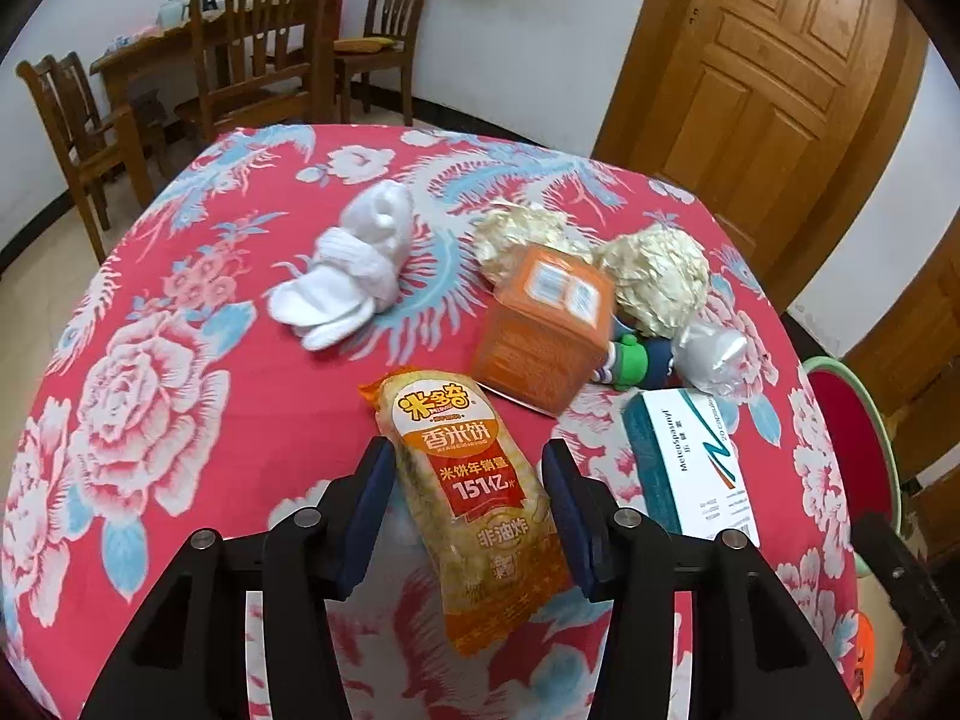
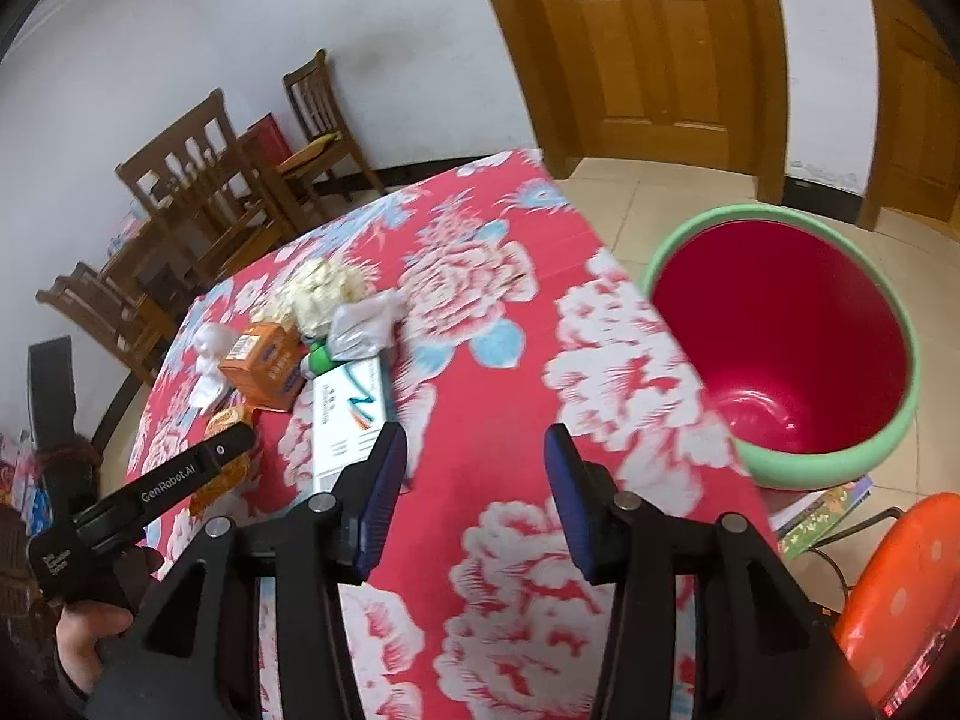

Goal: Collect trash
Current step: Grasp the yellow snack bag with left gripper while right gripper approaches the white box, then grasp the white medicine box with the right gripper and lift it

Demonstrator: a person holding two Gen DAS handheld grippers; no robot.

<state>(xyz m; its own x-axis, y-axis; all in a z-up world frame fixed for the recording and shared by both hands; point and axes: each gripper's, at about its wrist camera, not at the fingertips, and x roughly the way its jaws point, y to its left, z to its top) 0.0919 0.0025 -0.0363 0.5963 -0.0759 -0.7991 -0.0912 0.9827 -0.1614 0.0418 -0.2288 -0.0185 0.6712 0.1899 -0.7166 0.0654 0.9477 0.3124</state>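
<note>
An orange rice-cracker packet (image 1: pixel 474 498) lies between the open fingers of my left gripper (image 1: pixel 471 510) on the red flowered tablecloth (image 1: pixel 240 432); the pads stand on either side of it without pressing it. Behind it are an orange carton (image 1: pixel 543 330), a white and teal medicine box (image 1: pixel 690 468), white socks (image 1: pixel 348 276), two crumpled paper balls (image 1: pixel 657 279) and a clear plastic wrapper (image 1: pixel 711 357). My right gripper (image 2: pixel 474 504) is open and empty above the cloth's right part. The red bin with a green rim (image 2: pixel 792 342) stands on the floor beside the table.
A green and blue toy figure (image 1: pixel 630 357) lies behind the carton. Wooden chairs (image 1: pixel 264 36) and a wooden table stand at the back wall. A wooden door (image 1: pixel 762 78) is at the right. An orange stool (image 2: pixel 900 588) and books sit near the bin.
</note>
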